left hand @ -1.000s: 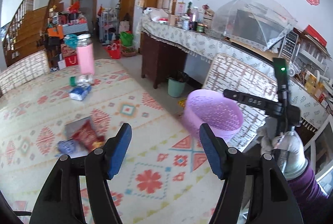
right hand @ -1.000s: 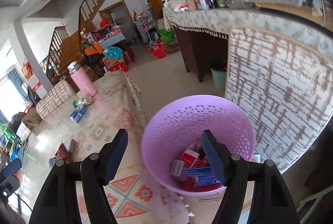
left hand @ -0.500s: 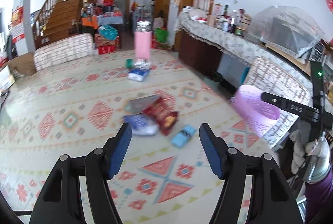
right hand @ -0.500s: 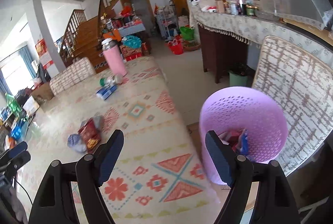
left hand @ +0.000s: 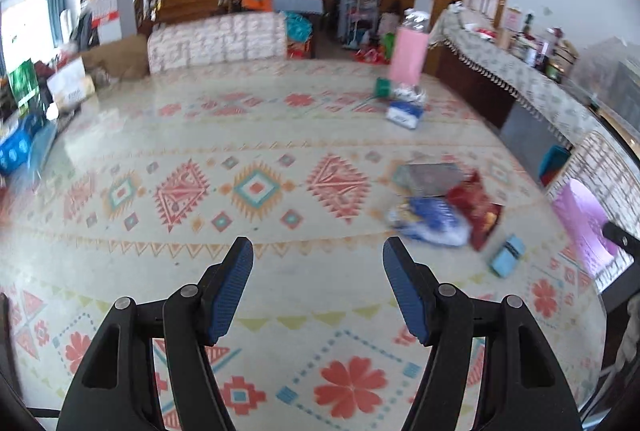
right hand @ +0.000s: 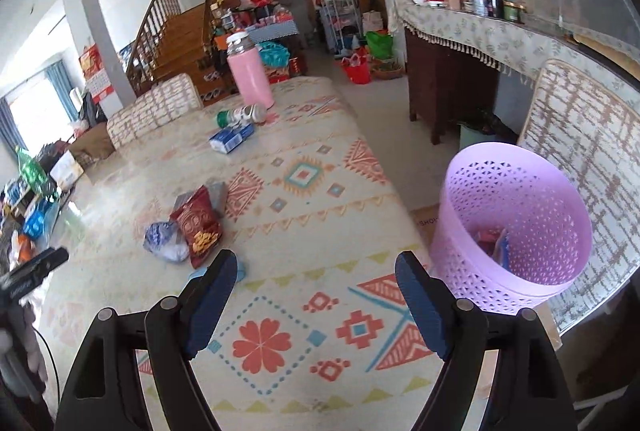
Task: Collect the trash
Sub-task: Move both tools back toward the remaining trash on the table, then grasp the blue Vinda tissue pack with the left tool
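Both grippers empty: left gripper (left hand: 318, 287) half open, right gripper (right hand: 316, 301) wide, jaws just opening. Red snack bag (right hand: 197, 227) mid-table beside blue wrapper (right hand: 166, 241), basket (right hand: 516, 227) off right edge. Bag probably light, crinkly, slippery, so pinch edge.

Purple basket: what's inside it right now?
Through the open top of the purple basket, the right wrist view shows a few pieces of packaging near the bottom: something red and something blue. The near wall hides the rest of the floor, so no full count.
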### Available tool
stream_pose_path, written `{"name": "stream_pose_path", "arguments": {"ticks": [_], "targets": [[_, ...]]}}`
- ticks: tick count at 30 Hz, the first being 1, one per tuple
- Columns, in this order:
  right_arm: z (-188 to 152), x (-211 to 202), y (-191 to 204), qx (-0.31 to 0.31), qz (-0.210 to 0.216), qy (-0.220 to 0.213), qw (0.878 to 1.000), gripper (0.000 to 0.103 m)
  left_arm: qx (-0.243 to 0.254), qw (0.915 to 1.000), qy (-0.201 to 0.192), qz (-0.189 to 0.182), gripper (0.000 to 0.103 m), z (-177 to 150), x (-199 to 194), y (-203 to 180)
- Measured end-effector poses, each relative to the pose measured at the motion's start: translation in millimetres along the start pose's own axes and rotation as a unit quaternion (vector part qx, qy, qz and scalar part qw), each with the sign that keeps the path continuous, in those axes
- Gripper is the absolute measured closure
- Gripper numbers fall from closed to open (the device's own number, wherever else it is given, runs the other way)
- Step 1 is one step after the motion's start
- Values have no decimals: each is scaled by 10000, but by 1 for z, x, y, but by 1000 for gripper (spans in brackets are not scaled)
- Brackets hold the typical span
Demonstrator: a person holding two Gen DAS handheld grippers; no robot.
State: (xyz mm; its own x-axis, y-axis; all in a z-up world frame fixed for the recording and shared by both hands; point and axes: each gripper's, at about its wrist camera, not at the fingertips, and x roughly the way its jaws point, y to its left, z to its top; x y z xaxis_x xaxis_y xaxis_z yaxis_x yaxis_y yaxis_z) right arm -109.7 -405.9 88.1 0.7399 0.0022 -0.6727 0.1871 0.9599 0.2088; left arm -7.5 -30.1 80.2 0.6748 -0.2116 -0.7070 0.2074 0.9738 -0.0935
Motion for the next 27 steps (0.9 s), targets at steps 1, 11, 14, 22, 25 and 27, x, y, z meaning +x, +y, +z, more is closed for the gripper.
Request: {"name": "stream_pose_path", "arguments": {"ticks": [1,11,14,22,25,27], "targets": [[-1,3,3,-34,18,23,10000,18,-71,9999,68,-34,37,1,7,3],[-9,43,15,-77,253,402,9988,18,-114,9919,632,-1095,37,33,80,-34],[-11,49,13,-65,255,458,9986,18,-16,9869,775,-1416,37,47,106,-52],[-14,54,0,11,228,545,9983,18,622,9671,1424,-2012,37,37,137,-89],[-14,54,-7,77,235,558,9981,18,1050,9535,1588,-2336,37,19,120,-101],[-15,56,-9,132,282,594,9977,18,1251,9499,1553,-2406,37,10,108,-108]]}}
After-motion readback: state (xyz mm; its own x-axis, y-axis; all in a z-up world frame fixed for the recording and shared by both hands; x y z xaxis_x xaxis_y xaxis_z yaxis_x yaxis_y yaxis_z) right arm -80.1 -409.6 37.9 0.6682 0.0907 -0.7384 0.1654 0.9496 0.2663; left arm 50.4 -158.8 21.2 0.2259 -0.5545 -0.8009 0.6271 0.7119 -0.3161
